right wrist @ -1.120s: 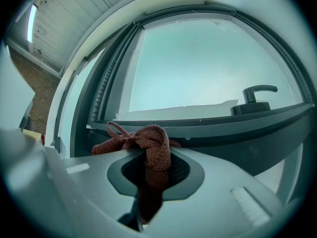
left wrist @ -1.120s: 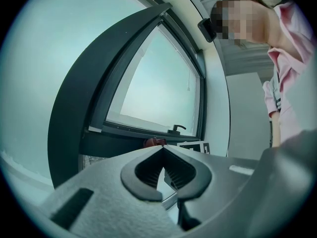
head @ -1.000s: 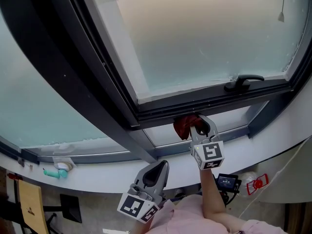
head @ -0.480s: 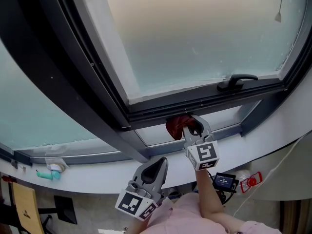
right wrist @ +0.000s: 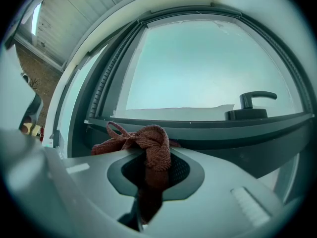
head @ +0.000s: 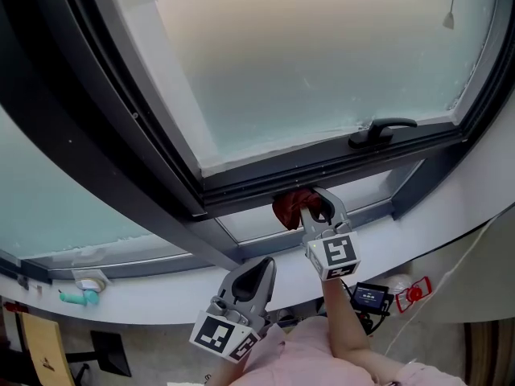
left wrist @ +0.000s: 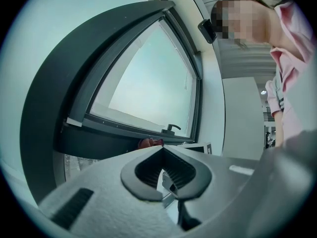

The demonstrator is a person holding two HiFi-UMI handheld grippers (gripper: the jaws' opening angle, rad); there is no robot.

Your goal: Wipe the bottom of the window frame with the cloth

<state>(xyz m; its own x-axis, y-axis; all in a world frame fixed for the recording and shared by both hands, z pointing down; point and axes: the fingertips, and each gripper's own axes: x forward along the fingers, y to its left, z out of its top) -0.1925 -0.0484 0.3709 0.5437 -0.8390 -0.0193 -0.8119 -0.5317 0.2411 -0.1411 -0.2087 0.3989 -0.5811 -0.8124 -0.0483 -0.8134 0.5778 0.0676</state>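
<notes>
Window frame (head: 322,171) bottom rail crosswise, just ahead | right claw (head: 319,208) clamped on red cloth (head: 288,207) | left claw (head: 259,270) together, empty, farther off

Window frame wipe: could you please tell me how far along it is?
Done: the red cloth is clamped in the right gripper. In hand: it is held at the left part of the window frame's bottom rail. Left: the rail toward the handle; nothing shows how much is already wiped. The left gripper is shut and empty.
</notes>
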